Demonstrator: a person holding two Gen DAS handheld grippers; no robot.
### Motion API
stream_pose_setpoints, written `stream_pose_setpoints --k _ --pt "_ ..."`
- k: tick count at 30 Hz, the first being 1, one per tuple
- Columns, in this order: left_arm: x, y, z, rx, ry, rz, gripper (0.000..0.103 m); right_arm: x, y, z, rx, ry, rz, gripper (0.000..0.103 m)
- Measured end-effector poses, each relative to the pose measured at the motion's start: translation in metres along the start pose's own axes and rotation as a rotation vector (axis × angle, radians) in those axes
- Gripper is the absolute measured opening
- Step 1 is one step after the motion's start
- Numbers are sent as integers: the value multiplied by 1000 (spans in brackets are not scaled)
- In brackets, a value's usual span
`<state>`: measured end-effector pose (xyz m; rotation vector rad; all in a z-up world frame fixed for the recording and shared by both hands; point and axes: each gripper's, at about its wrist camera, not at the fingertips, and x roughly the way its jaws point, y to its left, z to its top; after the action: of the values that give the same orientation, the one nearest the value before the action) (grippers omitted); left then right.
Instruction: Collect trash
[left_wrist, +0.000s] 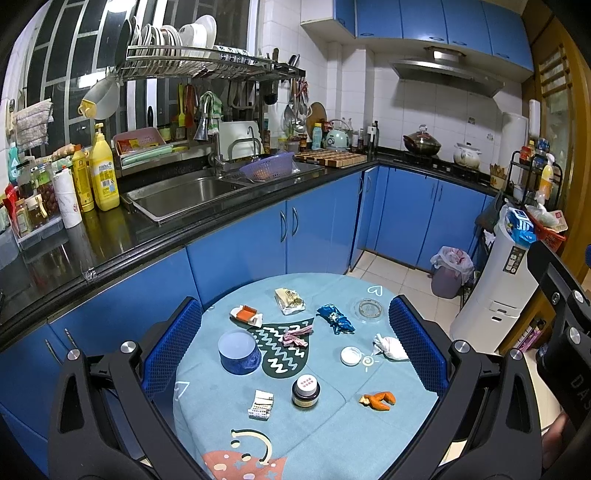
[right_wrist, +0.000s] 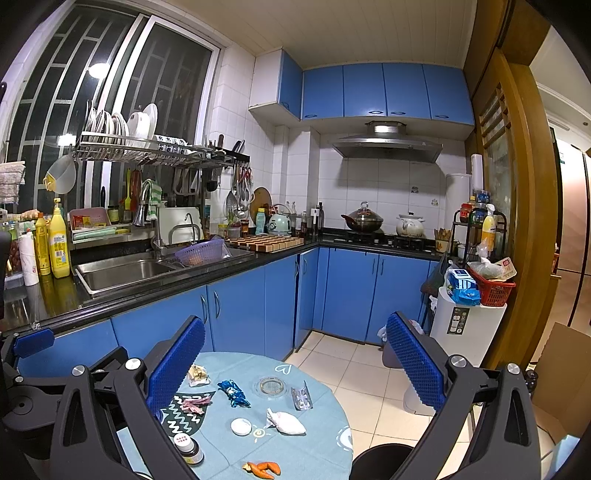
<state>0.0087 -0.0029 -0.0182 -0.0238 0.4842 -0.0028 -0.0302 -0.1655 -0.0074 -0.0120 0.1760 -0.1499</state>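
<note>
Black-framed left gripper (left_wrist: 295, 343), blue dimpled jaws, silver screws.

Both wrist views above table (left_wrist: 332, 417)

Home kitchen: sink (left_wrist: 192, 194), stove hood (right_wrist: 388, 147).

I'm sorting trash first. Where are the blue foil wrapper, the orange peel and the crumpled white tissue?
blue foil wrapper (left_wrist: 335, 318), left wrist view, middle.
orange peel (left_wrist: 378, 400), left wrist view, centre.
crumpled white tissue (right_wrist: 286, 421), right wrist view, body.
</note>
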Motion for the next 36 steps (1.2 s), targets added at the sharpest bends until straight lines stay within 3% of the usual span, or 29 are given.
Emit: stream_pose_setpoints --k 36 --pt "3 0 -5 1 10 0 100 1 -3 -2 1 6 1 96"
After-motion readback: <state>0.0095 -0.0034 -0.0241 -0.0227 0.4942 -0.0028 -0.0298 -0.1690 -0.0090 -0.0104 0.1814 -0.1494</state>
